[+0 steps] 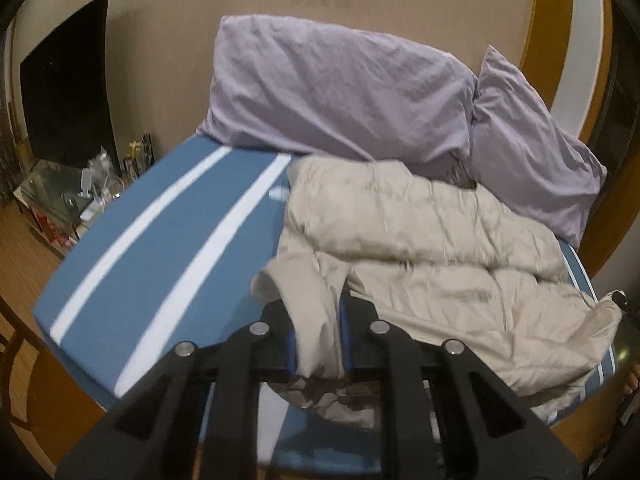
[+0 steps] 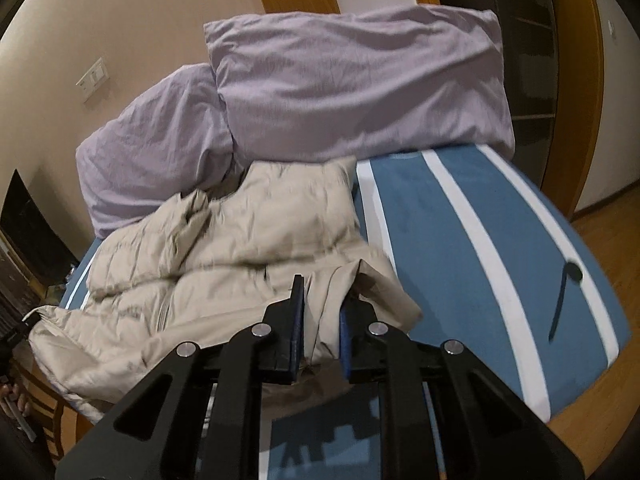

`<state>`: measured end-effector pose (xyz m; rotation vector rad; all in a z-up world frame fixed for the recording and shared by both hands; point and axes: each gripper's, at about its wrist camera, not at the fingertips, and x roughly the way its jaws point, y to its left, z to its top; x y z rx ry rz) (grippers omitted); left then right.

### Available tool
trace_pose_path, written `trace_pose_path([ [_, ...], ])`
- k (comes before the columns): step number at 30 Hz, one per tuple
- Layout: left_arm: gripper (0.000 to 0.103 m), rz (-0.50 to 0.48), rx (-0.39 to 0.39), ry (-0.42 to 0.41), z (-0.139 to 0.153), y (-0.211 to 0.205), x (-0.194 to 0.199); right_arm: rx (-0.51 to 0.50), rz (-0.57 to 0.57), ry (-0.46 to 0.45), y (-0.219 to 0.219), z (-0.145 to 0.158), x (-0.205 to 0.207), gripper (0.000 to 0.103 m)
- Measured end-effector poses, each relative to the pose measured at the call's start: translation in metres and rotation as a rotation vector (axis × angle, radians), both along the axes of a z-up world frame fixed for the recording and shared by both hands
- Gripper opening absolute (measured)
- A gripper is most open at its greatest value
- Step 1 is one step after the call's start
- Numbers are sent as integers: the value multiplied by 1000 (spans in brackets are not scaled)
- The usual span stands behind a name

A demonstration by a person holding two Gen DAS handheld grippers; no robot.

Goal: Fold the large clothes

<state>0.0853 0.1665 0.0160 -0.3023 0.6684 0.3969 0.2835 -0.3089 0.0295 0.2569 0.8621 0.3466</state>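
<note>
Now both tongs, left (image 1: 318, 312) and right (image 2: 322, 300), each pinching the beige jacket (image 1: 432, 232).

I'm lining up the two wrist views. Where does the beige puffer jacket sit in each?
Left wrist: beige puffer jacket fills the centre-right; its near edge is clamped in the left gripper.
Right wrist: jacket lies centre-left; its edge is clamped in the right gripper.
Shared landmark: lilac pillows behind it.

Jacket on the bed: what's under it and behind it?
The jacket lies on the blue striped sheet; two lilac pillows stand behind it. The sheet beneath it is hidden.
</note>
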Motion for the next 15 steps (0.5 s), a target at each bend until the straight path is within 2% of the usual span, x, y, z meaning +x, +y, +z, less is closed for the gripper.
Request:
trace_pose_path([
  [8,17,37,38,6,25,18,69,-38,-21,-78,23,27,58,15],
  [15,16,53,46,19,35,37,134,-43,-40,-75,44,22,118,15],
])
